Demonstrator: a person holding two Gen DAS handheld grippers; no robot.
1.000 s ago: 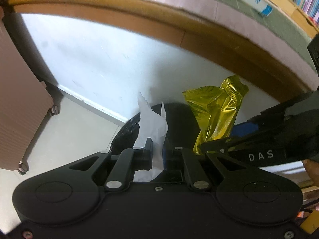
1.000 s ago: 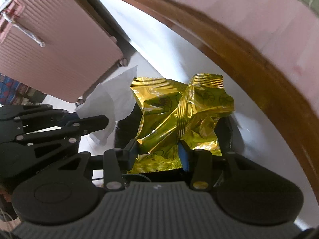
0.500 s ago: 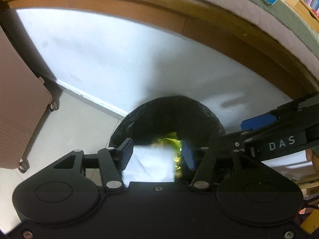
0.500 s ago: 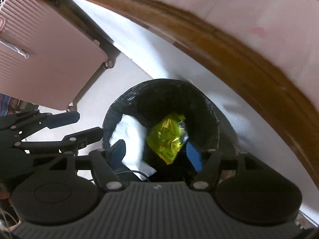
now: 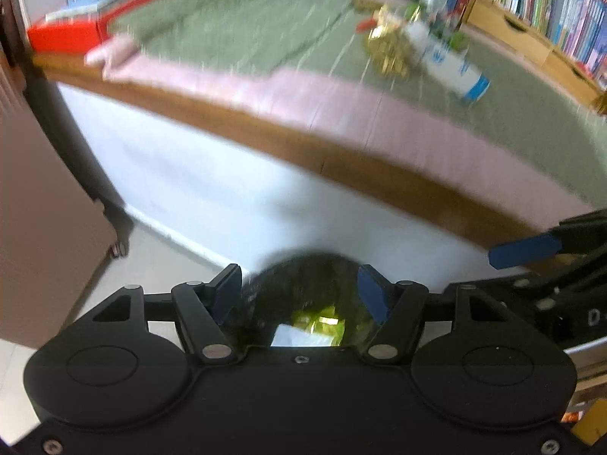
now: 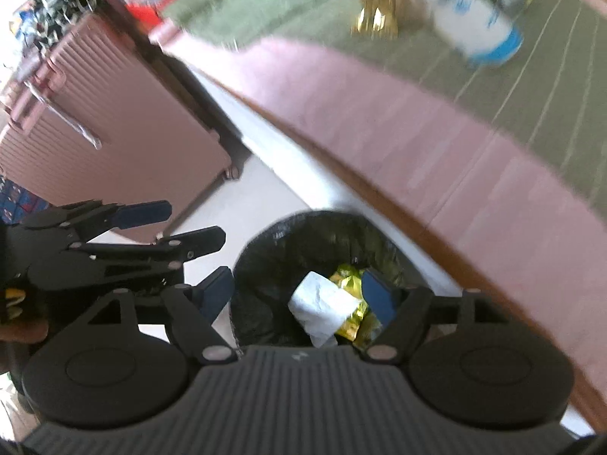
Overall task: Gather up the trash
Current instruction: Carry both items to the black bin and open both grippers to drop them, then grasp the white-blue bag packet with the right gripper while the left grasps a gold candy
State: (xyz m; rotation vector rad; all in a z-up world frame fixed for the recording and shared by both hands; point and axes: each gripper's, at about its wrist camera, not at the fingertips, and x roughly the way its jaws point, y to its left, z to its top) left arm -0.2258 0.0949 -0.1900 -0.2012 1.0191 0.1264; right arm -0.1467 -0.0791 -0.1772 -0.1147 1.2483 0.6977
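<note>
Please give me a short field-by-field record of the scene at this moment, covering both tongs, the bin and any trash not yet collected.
left tongs: open, empty, above the bin
right tongs: open, empty, above the bin
bin: black-lined, on the floor beside the bed
bin contents: white tissue lying over yellow wrapper
bed: pink sheet, green blanket
trash on the bed: gold wrapper, white-and-blue carton; blurred
beside the bin: pink suitcase

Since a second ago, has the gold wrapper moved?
Yes. The gold wrapper left the right claw and now lies down inside the black bin, beside the tissue.
</note>
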